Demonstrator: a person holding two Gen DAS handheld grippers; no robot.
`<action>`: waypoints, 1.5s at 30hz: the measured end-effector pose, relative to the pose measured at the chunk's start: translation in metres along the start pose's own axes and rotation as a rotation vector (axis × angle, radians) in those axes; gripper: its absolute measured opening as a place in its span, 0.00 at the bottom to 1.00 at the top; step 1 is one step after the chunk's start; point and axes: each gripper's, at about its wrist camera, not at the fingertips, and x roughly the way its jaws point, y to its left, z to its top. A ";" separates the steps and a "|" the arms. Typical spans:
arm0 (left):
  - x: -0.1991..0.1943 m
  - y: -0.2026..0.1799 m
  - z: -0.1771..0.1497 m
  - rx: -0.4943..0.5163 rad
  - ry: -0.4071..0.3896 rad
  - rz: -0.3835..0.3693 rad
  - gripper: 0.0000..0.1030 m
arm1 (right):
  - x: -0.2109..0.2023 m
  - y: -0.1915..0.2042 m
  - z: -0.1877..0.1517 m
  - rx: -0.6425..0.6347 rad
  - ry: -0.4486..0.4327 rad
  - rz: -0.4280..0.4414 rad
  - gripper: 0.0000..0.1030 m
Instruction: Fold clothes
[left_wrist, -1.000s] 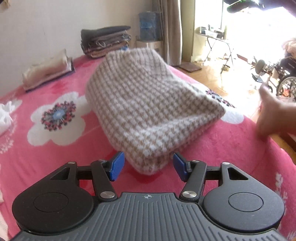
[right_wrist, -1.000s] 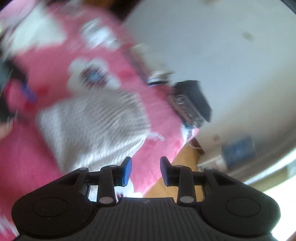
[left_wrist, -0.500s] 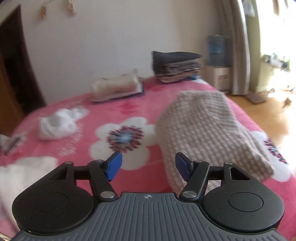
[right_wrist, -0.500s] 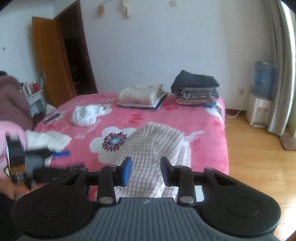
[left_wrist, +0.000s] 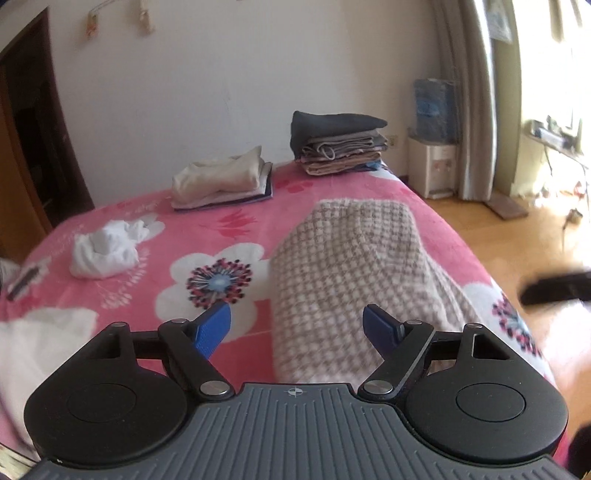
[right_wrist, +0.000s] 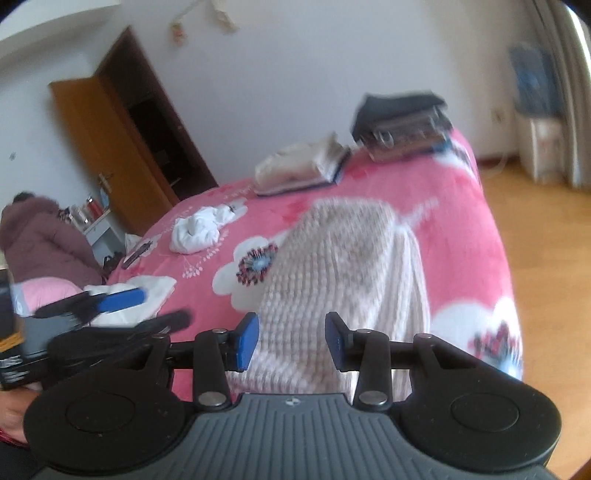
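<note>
Right, no readable brand or text anywhere: the only markings are a small crosshair emblem on each gripper body and a dark label on a black box at the left edge of the right wrist view, too blurred to read. Left gripper (left_wrist: 297, 326) has its blue pads spread wide, holding nothing; right gripper (right_wrist: 291, 341) likewise apart and empty, both hovering at the near edge of the bed. Folded beige-and-white knit garment (left_wrist: 354, 273) lies on the pink floral blanket (left_wrist: 236, 221), toward the bed's right side, directly ahead of both grippers and not touching either. Crumpled white cloth (left_wrist: 105, 249) sits well to its left; a cream folded pile (left_wrist: 221, 179) and a taller dark stack of folded clothes (left_wrist: 338, 142) sit at the far edge by the white wall. More white fabric (left_wrist: 40, 339) at the near left. Room: wooden floor (right_wrist: 546, 229) on the right, curtain (left_wrist: 476, 96) and a water dispenser (left_wrist: 436, 147) in the far corner, brown door (right_wrist: 122, 147) on the left. A person in a maroon jacket (right_wrist: 40, 240) sits beside the bed at far left.
</note>
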 end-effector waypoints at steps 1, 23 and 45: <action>0.007 0.000 0.001 -0.034 0.009 -0.013 0.77 | -0.001 -0.004 -0.004 0.018 0.002 -0.003 0.41; 0.129 0.077 -0.038 -0.120 0.114 -0.287 0.77 | 0.115 -0.079 -0.025 0.172 0.104 -0.058 0.61; 0.146 0.040 -0.030 -0.121 0.089 -0.346 0.79 | 0.132 -0.078 0.011 -0.013 0.103 -0.033 0.23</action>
